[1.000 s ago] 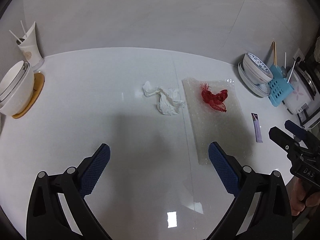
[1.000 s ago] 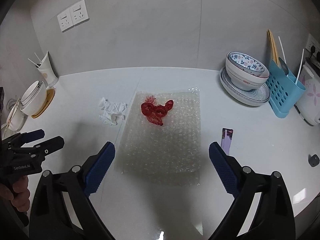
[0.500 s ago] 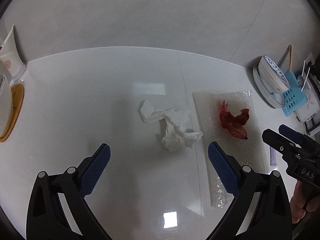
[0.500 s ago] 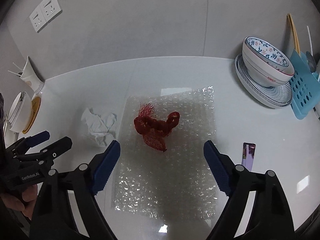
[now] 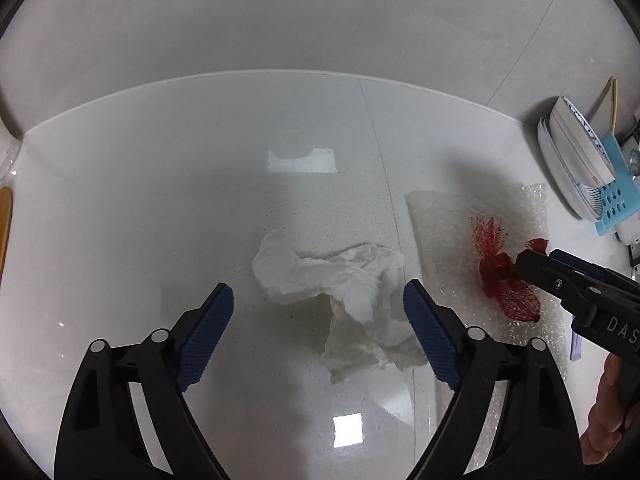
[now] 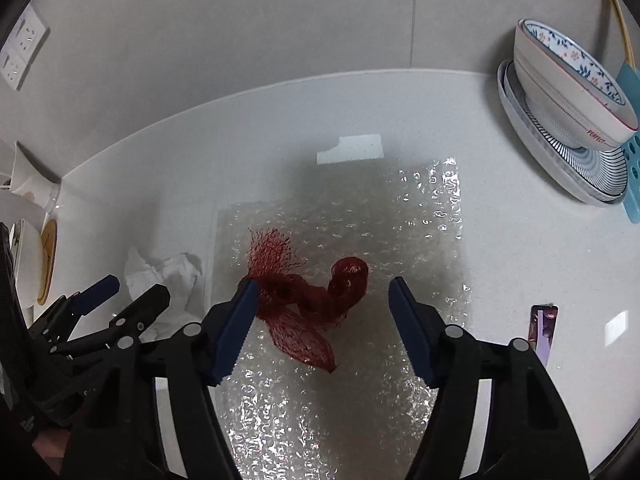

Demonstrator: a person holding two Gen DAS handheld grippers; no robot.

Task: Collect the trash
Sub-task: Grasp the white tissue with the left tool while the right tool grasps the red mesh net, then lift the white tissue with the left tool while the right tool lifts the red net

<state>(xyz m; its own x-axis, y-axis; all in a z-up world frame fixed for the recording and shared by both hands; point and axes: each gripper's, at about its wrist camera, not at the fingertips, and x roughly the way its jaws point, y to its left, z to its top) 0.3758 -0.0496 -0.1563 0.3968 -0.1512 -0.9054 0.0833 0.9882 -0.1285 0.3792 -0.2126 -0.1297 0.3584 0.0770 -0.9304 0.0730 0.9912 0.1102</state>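
Note:
A crumpled white tissue [image 5: 340,292] lies on the white counter between the fingers of my left gripper [image 5: 318,300]. Its jaws are closing; the right pad is at the tissue's edge and the left pad stands apart from it. A red mesh net [image 6: 312,300] rests on a clear bubble wrap sheet [image 6: 360,240]. My right gripper [image 6: 322,292] straddles the net with its jaws closing. Its left pad touches the mesh, while the right pad is clear of it. A purple wrapper [image 6: 542,328] lies right of the sheet. Each gripper shows in the other's view: the right gripper [image 5: 536,268], the left gripper [image 6: 120,292].
A patterned bowl on a striped plate [image 6: 568,92] and a blue utensil holder [image 6: 632,160] stand at the back right. At the far left are white bowls on a wooden coaster [image 6: 48,256] and a cup [image 6: 28,180]. The wall runs close behind.
Both grippers have come forward and down, the left over the tissue, the right over the red net. Both pairs of jaws have narrowed, the right more.

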